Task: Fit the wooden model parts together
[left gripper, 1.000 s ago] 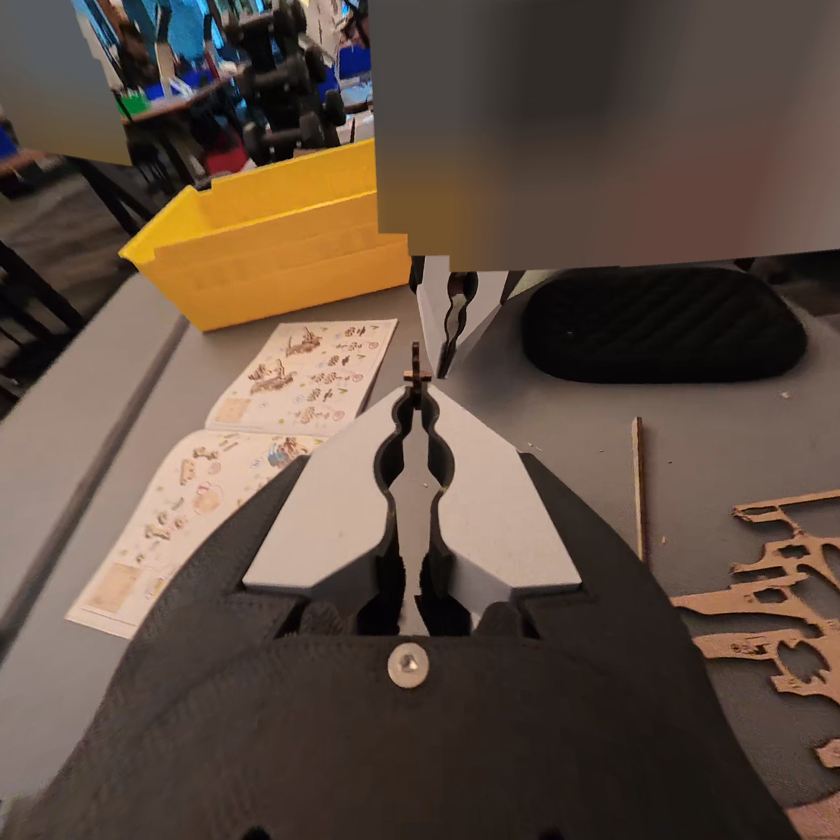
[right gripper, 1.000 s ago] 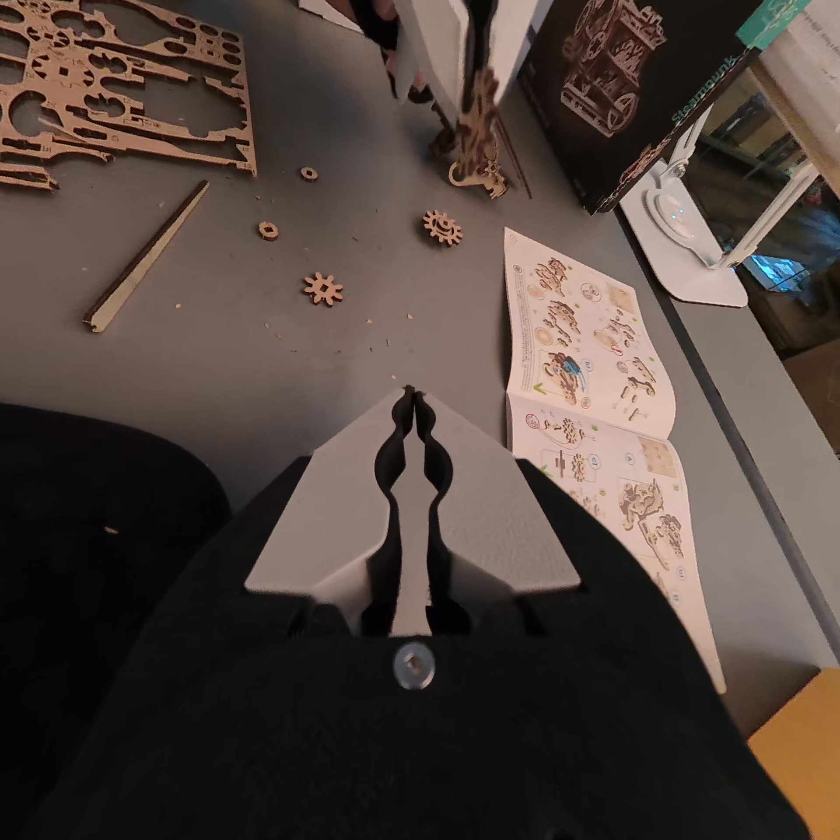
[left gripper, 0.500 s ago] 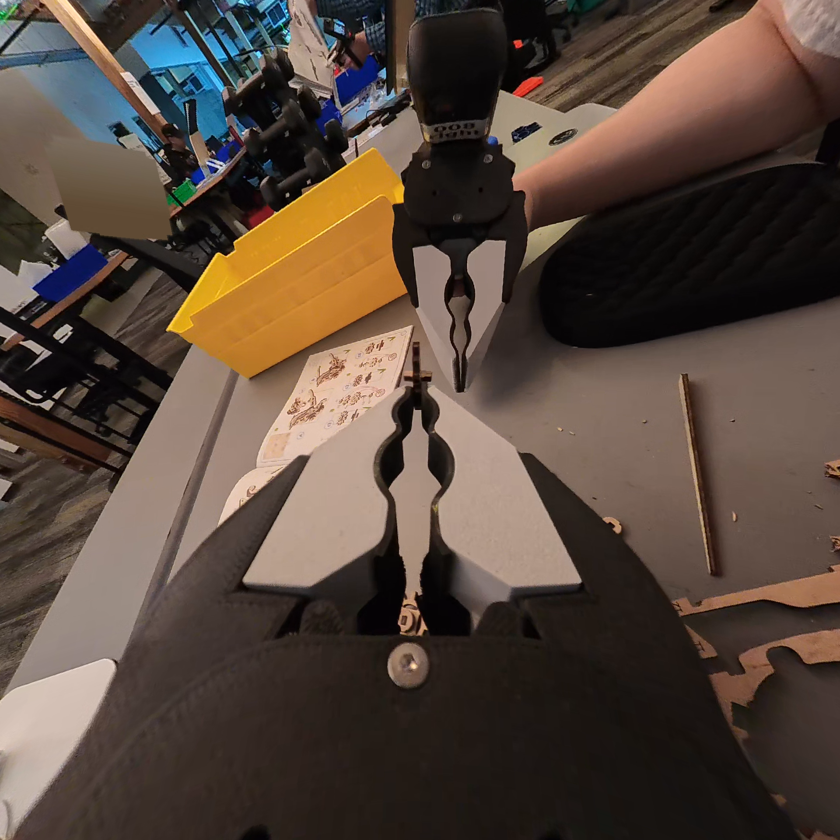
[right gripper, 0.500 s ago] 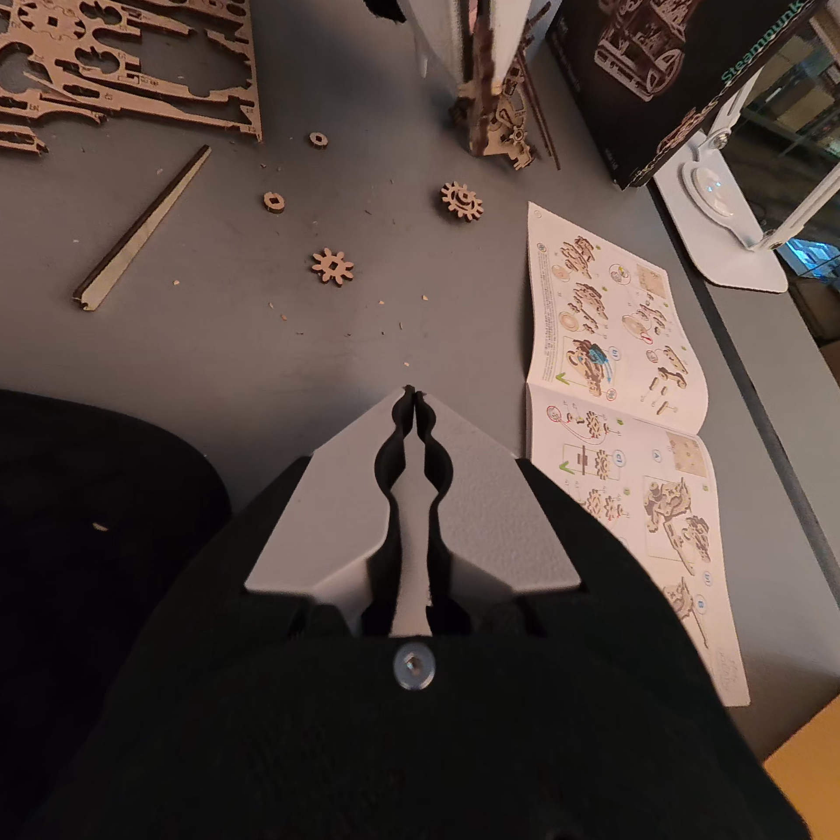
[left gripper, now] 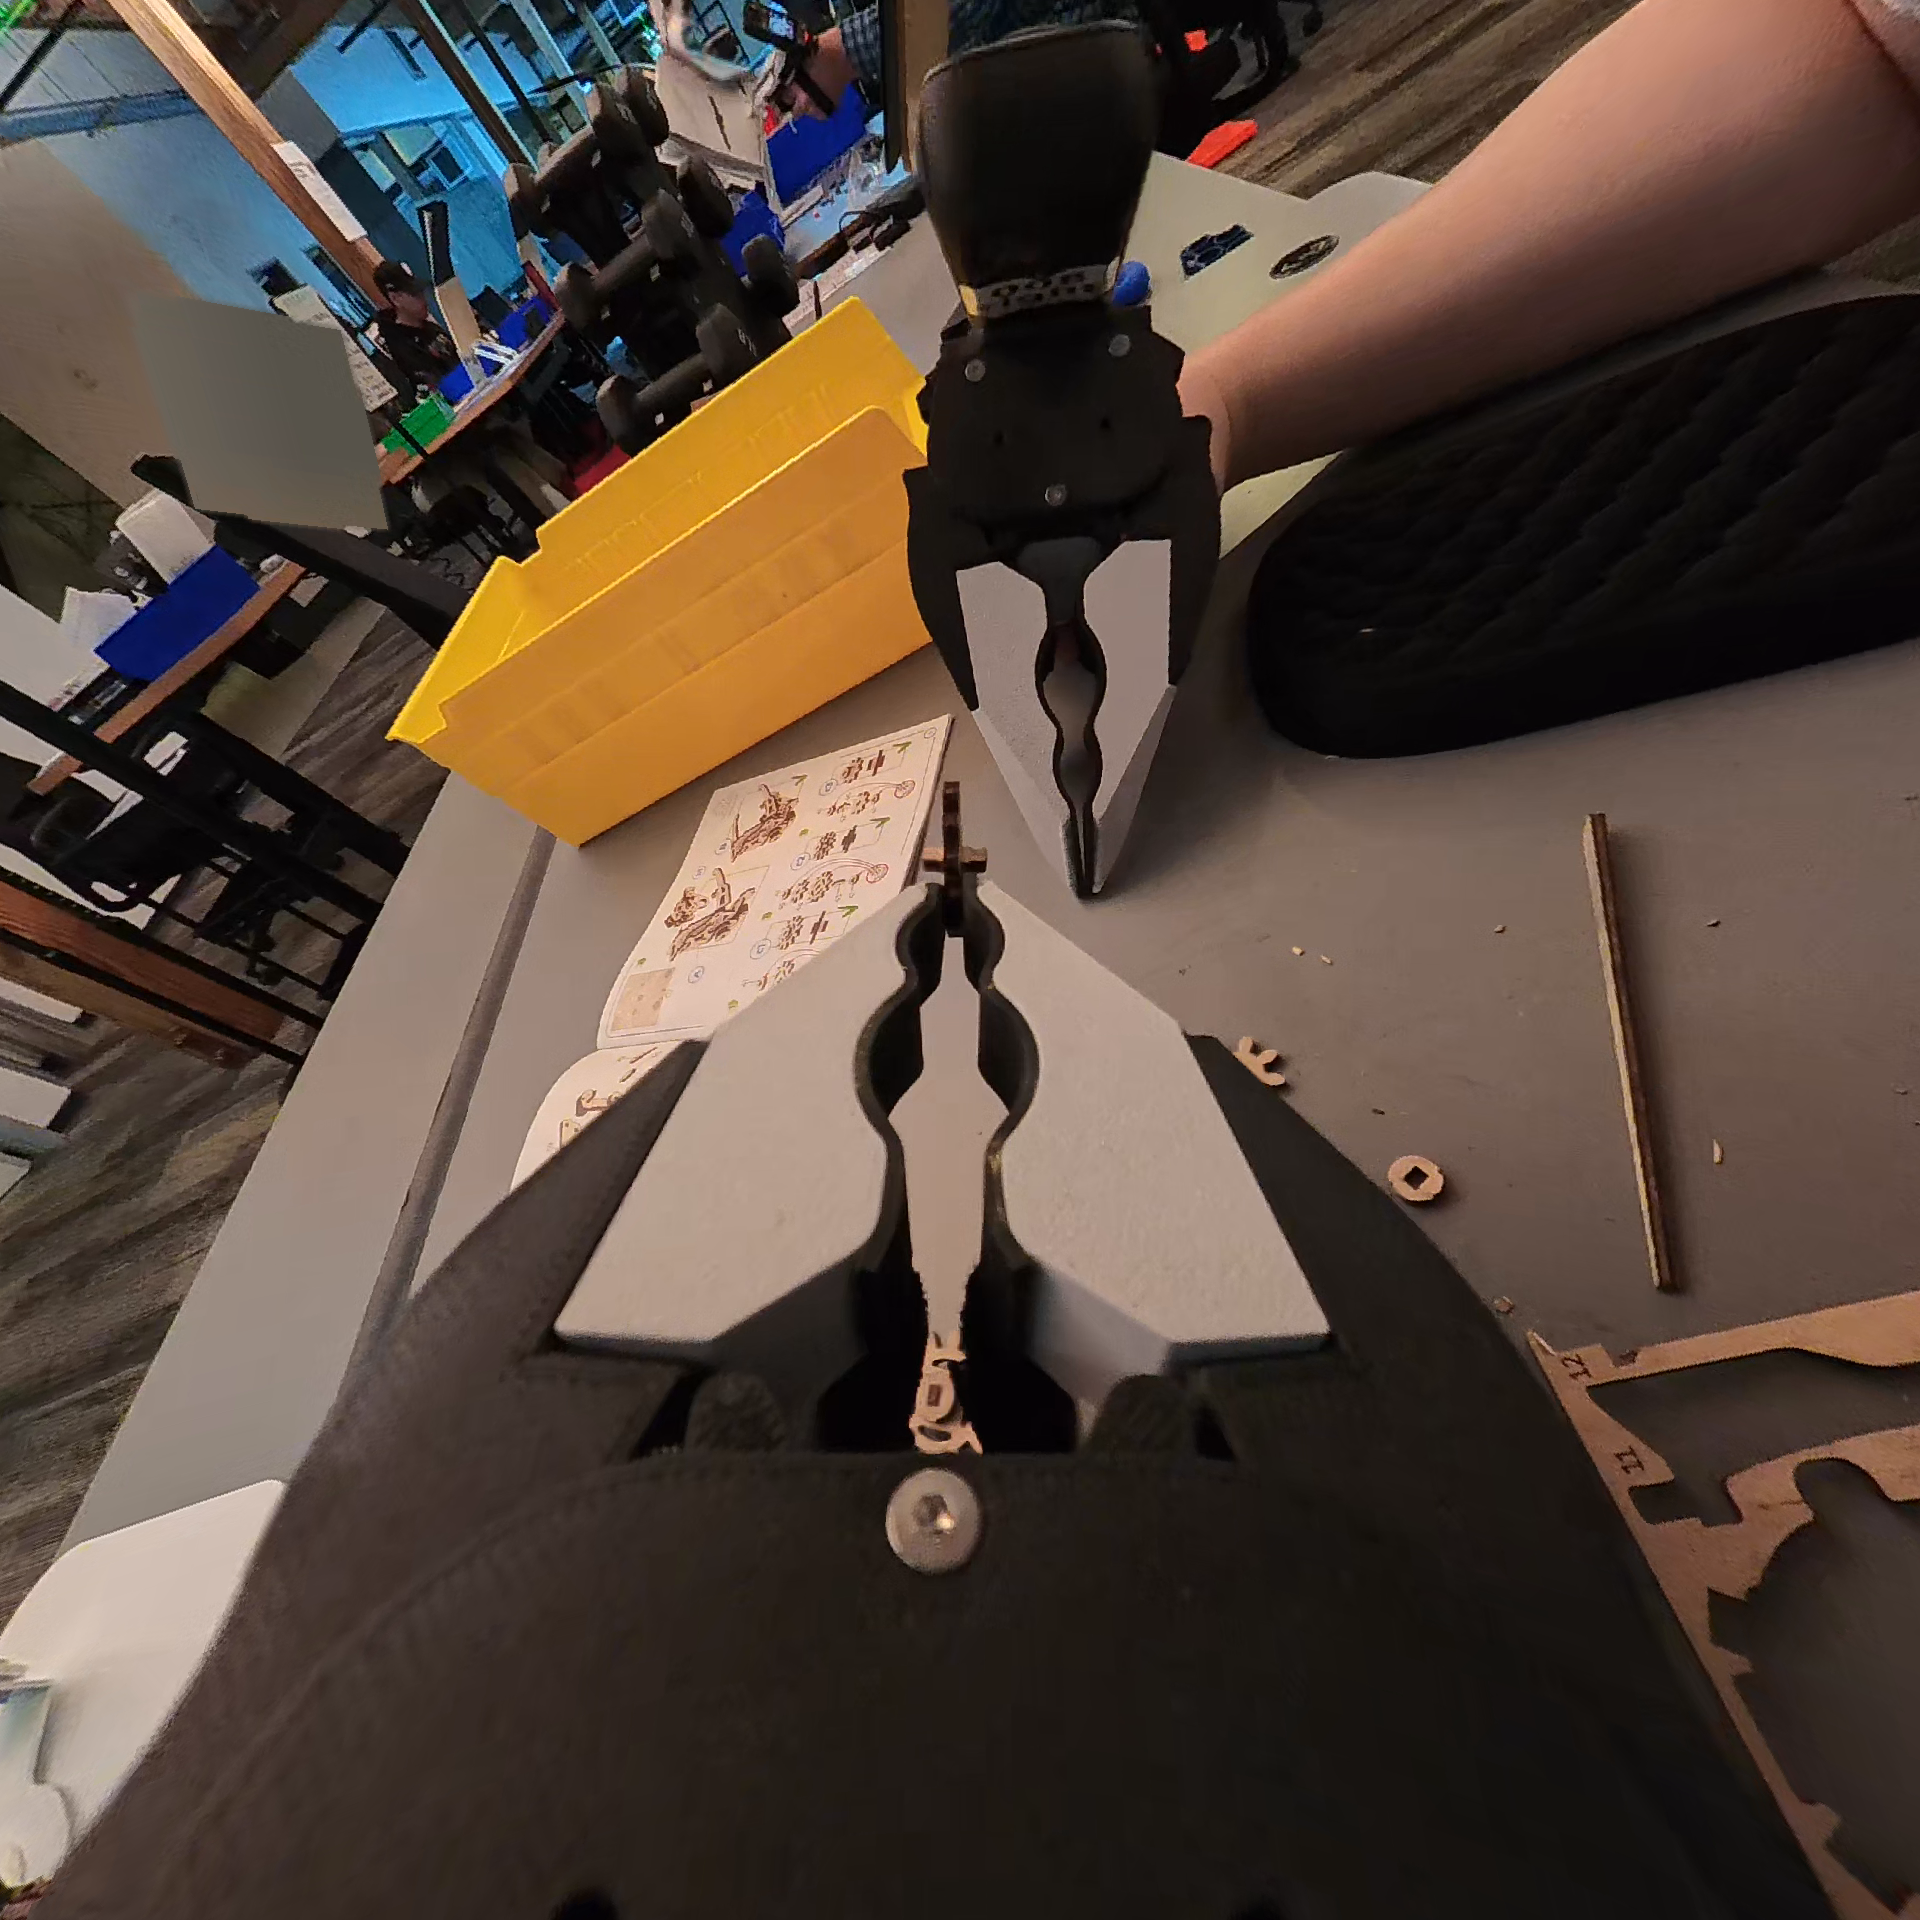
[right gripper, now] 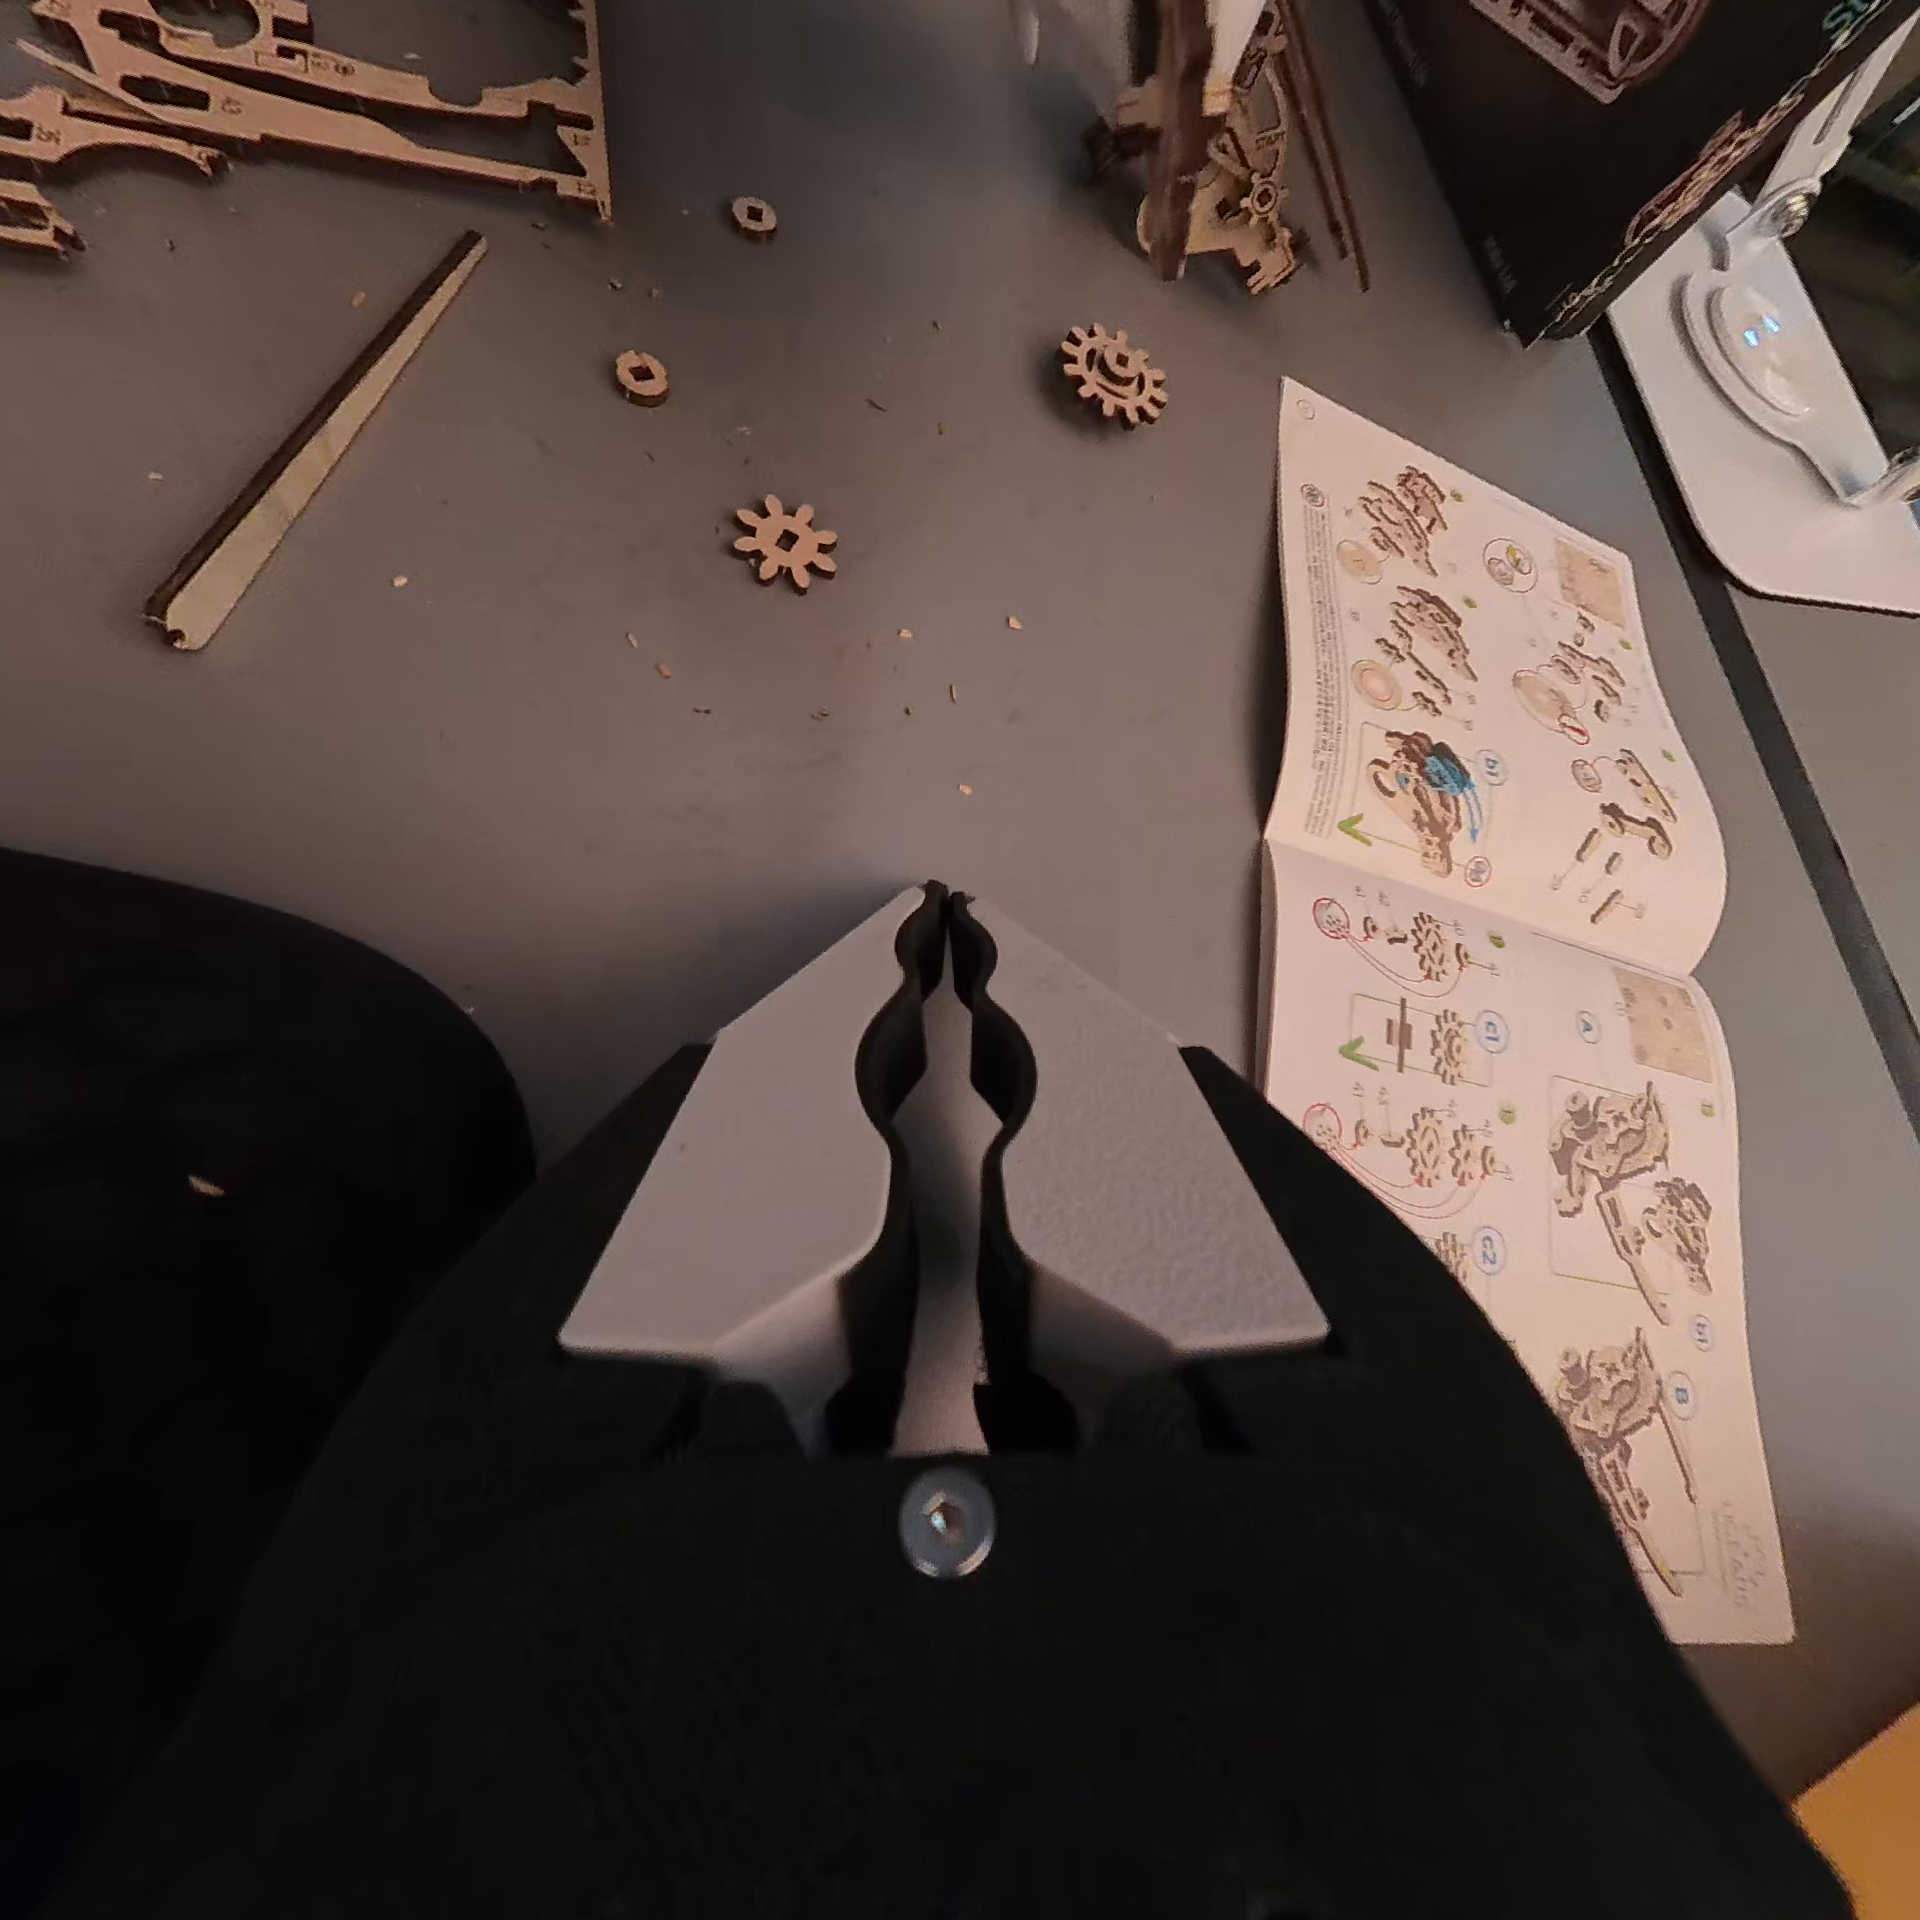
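My left hand-held gripper (left gripper: 954, 909) is pinching a partly built, laser-cut wooden model assembly (left gripper: 954, 862): a thin dark edge with a small cross piece sticks out past the pressed-together tips, and more pale fretwork shows behind them near the hinge. In the right wrist view the same assembly stands upright at the top edge, its lower end close to the grey tabletop (right gripper: 520, 727), though I cannot tell if it touches.

My right hand-held gripper (right gripper: 943, 920) is pressed together with nothing between its fingers. From the left wrist view I see it pointing tip-down just beyond the held assembly, close above the tabletop.

Loose parts lie ahead of it: a pale toothed wooden gear (right gripper: 1114, 374), a star-shaped wooden cog (right gripper: 784, 540), two small round wooden washers with square holes (right gripper: 641, 376), and a long tapered wooden strip (right gripper: 312, 442). The punched-out plywood sheet (right gripper: 312, 104) lies at the far left.

An open illustrated instruction booklet (right gripper: 1475, 935) lies to the right, a yellow plastic bin (left gripper: 675, 634) stands beyond it, and a black quilted pad (left gripper: 1610, 561) rests under the person's forearm (left gripper: 1558, 260).
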A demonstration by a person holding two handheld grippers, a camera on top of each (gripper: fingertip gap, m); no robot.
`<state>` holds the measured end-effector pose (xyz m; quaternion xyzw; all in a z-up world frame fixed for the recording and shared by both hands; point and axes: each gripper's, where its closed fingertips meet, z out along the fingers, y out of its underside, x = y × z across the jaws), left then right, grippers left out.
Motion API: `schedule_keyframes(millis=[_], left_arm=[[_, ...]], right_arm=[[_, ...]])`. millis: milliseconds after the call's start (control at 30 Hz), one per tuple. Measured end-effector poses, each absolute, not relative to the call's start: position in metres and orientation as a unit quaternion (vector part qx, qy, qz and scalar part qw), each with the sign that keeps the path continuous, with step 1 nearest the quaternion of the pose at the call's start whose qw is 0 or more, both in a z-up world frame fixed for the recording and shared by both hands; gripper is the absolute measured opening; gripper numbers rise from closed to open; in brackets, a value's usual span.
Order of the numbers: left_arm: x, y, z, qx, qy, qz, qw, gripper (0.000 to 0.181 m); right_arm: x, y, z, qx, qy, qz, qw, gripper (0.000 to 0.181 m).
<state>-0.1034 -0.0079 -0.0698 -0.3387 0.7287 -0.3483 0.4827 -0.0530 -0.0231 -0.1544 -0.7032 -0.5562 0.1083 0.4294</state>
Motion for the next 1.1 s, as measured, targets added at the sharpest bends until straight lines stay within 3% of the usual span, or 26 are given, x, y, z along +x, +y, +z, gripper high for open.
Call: schedule_keyframes(millis=[567, 1100], left_arm=[[-0.103, -0.017, -0.067, -0.220, 0.763, -0.211, 0.570, 0.000], [-0.104, -0.002, -0.070, -0.259, 0.762, -0.199, 0.560, 0.000]], right_arm=[[-0.053, -0.022, -0.154, -0.703, -0.555, 0.111, 0.430, 0.000], [-0.053, -0.022, -0.155, -0.702, -0.558, 0.104, 0.431, 0.000]])
